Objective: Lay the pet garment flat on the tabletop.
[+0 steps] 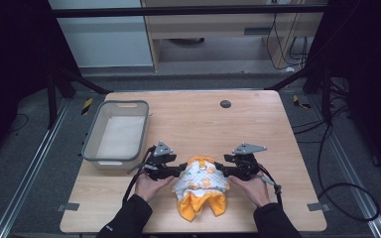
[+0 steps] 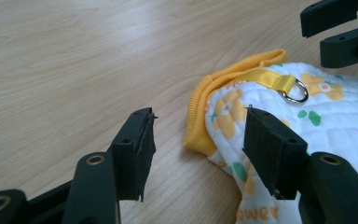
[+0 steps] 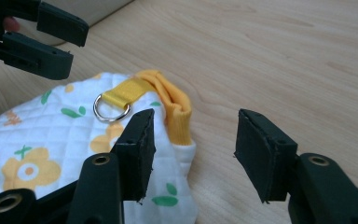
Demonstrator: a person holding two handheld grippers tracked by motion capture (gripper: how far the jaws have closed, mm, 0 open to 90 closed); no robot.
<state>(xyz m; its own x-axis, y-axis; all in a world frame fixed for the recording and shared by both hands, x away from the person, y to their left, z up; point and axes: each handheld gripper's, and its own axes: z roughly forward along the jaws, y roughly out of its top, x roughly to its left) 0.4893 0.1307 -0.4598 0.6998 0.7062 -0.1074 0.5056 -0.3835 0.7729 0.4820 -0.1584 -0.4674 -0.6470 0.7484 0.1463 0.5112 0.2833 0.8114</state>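
A small quilted white garment (image 1: 201, 181) with orange flowers and yellow ribbed trim lies near the table's front edge. A yellow strap with a metal ring (image 2: 294, 90) (image 3: 111, 105) sits by its collar. My left gripper (image 1: 179, 170) is at the garment's left side, open, with the collar edge (image 2: 200, 116) between its jaws and nothing pinched. At the garment's right side my right gripper (image 1: 223, 171) is open too, one jaw over the cloth (image 3: 51, 154), the other over bare wood. Each gripper view also shows the other gripper farther off.
A grey plastic basin (image 1: 116, 133) with a white lining stands on the table's left half. A small dark round disc (image 1: 225, 103) lies near the far edge. Bare wood (image 1: 248, 124) stretches behind the garment. Cables trail on the floor at the right.
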